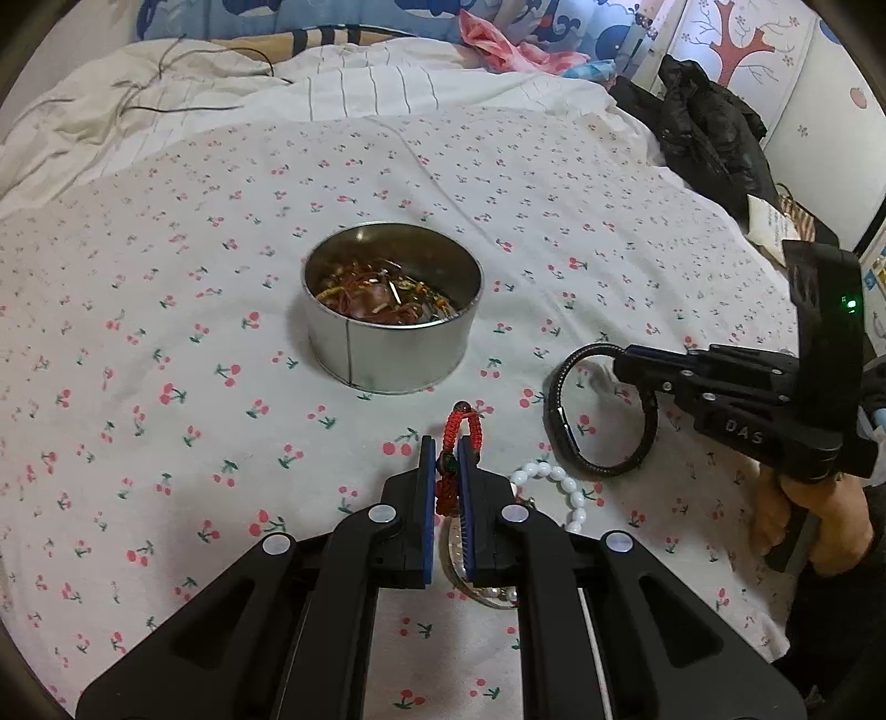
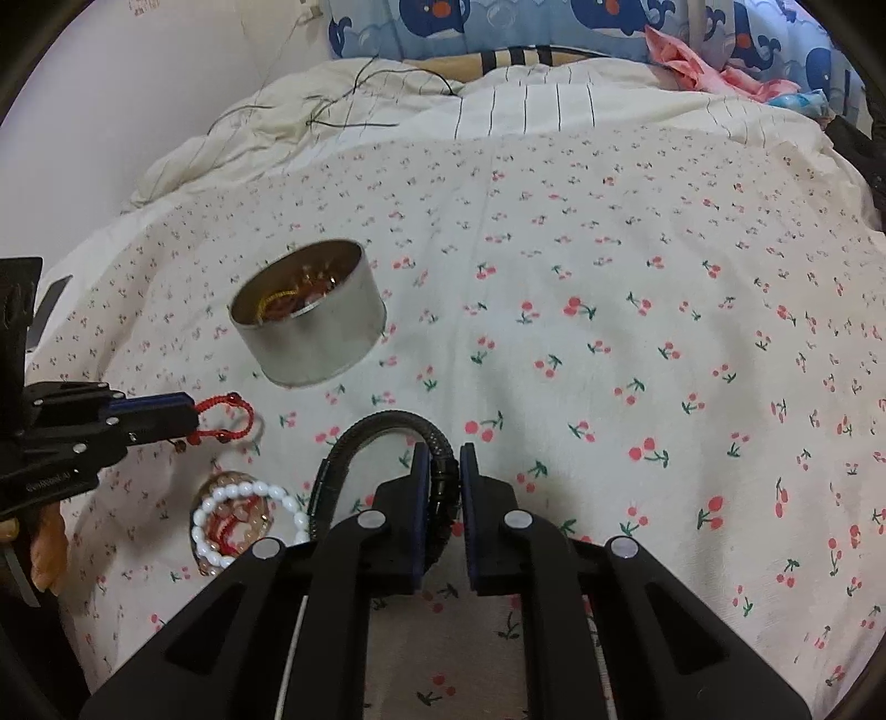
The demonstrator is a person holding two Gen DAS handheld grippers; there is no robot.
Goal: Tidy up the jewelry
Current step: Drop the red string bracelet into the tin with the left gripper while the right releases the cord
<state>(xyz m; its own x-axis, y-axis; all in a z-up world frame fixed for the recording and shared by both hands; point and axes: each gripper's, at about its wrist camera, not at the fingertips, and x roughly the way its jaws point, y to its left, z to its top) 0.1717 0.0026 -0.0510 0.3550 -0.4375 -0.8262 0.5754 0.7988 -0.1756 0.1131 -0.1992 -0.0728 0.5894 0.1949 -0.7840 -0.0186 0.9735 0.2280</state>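
Observation:
A round metal tin (image 1: pixel 387 310) holding several pieces of jewelry sits on the cherry-print bedsheet; it also shows in the right wrist view (image 2: pixel 310 321). My left gripper (image 1: pixel 444 448) is shut on a red braided cord bracelet (image 1: pixel 462 426), seen from the side in the right wrist view (image 2: pixel 227 418). My right gripper (image 2: pixel 441 459) is shut on a black braided bracelet (image 2: pixel 382 423), which also shows in the left wrist view (image 1: pixel 565 421). A white bead bracelet (image 2: pixel 249 498) lies over a clear bead bracelet (image 2: pixel 219 554) in front of the tin.
A striped white duvet (image 1: pixel 221 99) with thin cables on it is bunched behind the sheet. A black jacket (image 1: pixel 703 127) lies at the right edge. Blue whale-print bedding (image 2: pixel 554 27) runs along the back. A white wall (image 2: pixel 138 83) is at the left.

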